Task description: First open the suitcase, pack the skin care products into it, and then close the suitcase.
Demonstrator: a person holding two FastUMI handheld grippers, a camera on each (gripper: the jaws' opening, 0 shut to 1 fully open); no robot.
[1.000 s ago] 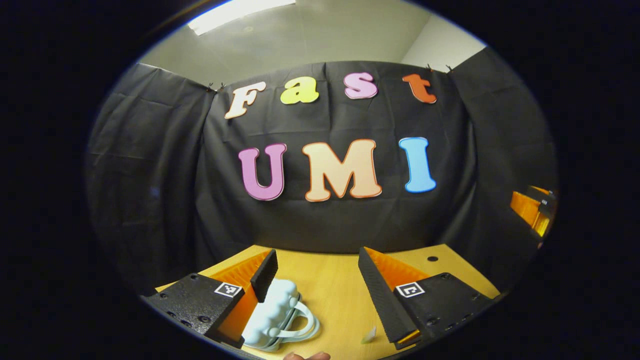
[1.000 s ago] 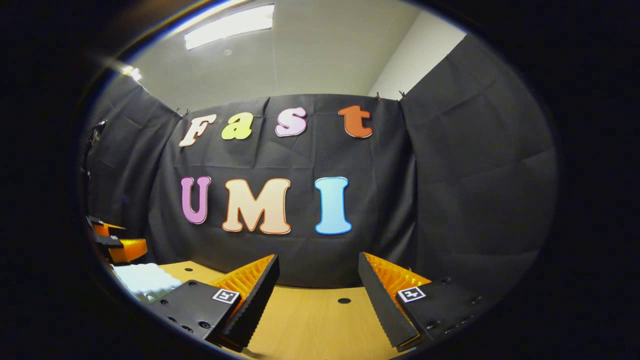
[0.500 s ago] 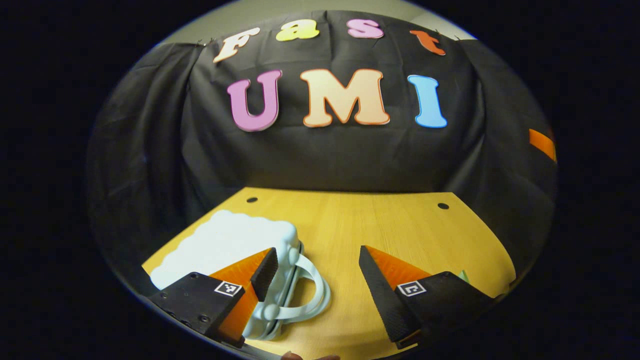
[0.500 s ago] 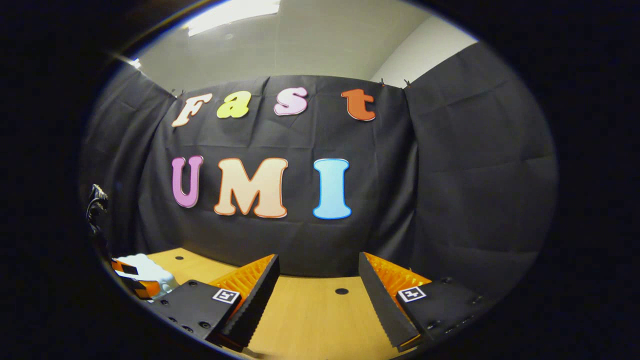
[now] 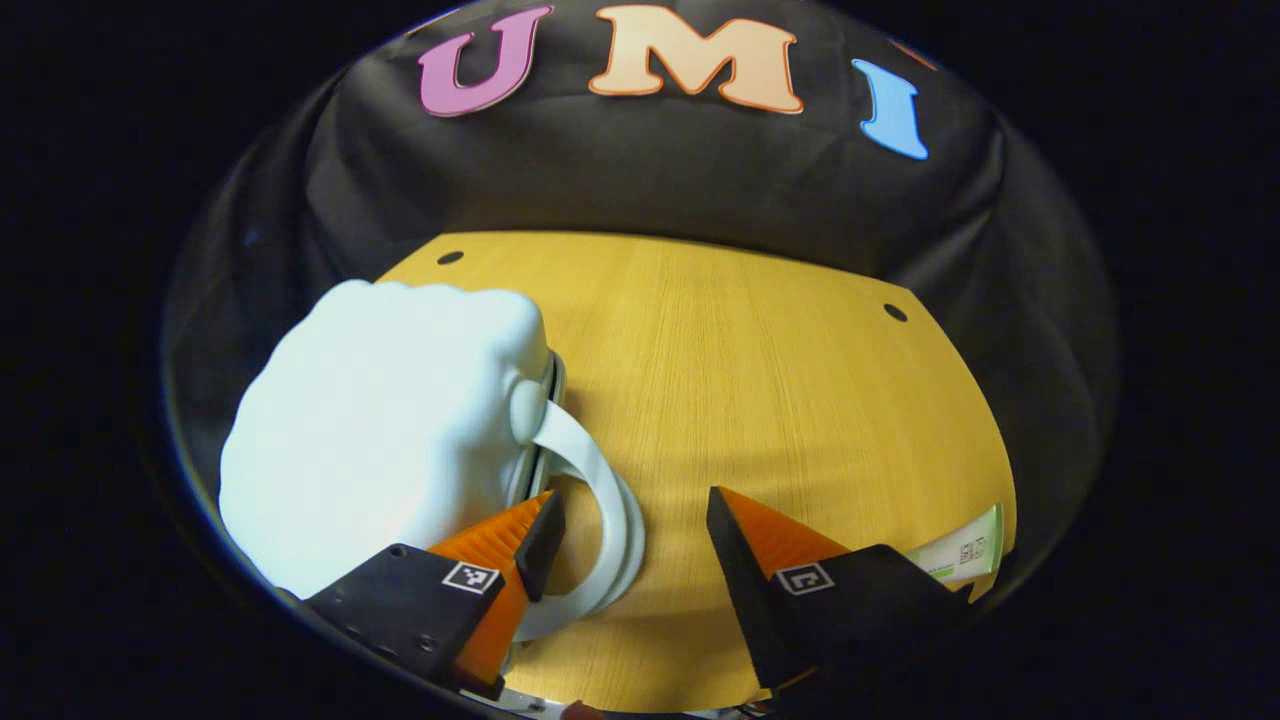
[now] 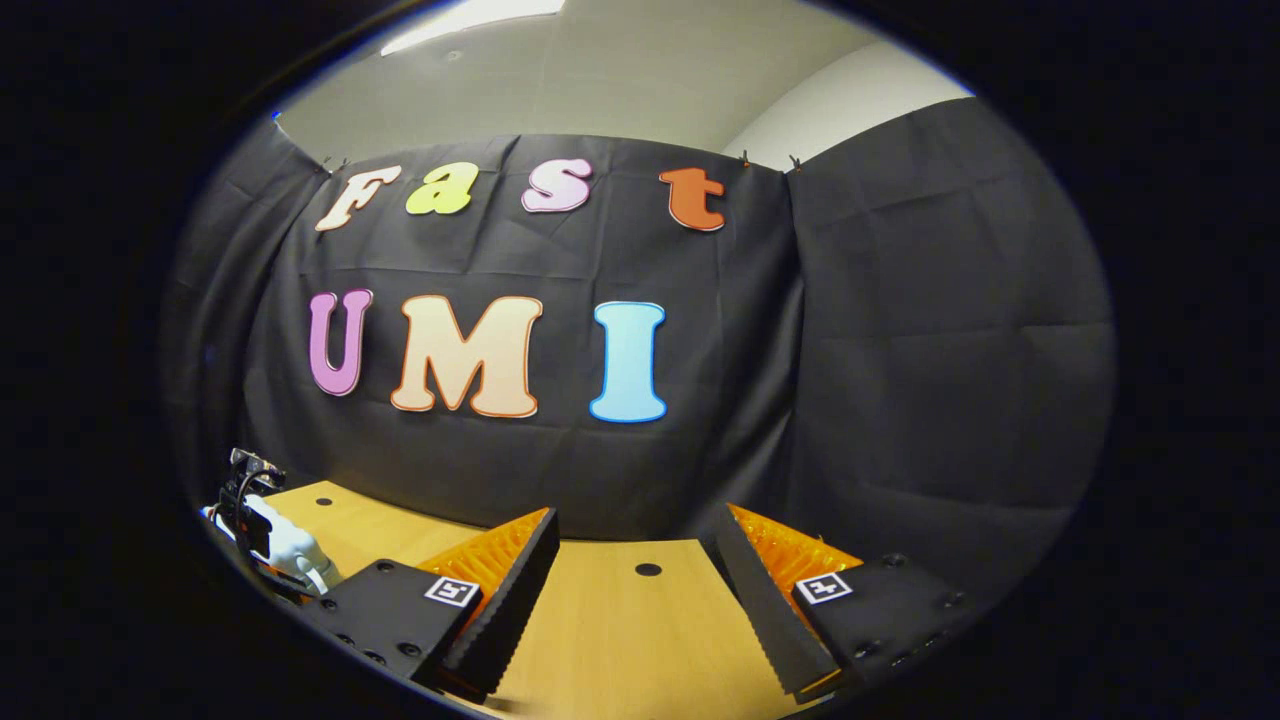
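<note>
A small pale suitcase (image 5: 380, 420) lies shut on the wooden table (image 5: 760, 370) at the left of the left gripper view, its looped handle (image 5: 612, 510) pointing toward me. My left gripper (image 5: 630, 512) hangs open just over that handle, with the left fingertip (image 5: 545, 525) above the loop's opening and the right finger over bare wood. A white and green skin care tube (image 5: 962, 552) peeks out behind the right finger. In the right gripper view my right gripper (image 6: 635, 535) stands open above the table with nothing between its fingers. At that view's far left a bit of the suitcase (image 6: 297, 552) shows beside the other gripper (image 6: 250, 510).
The black cloth wall closes the table's far side and both flanks. Small dark holes (image 5: 895, 312) dot the tabletop near the far corners. Bare wood (image 6: 620, 630) lies under the right gripper.
The left gripper has tipped downward and come closer to the suitcase, so its left fingertip now sits over the handle loop. The right gripper has turned slightly and stayed open.
</note>
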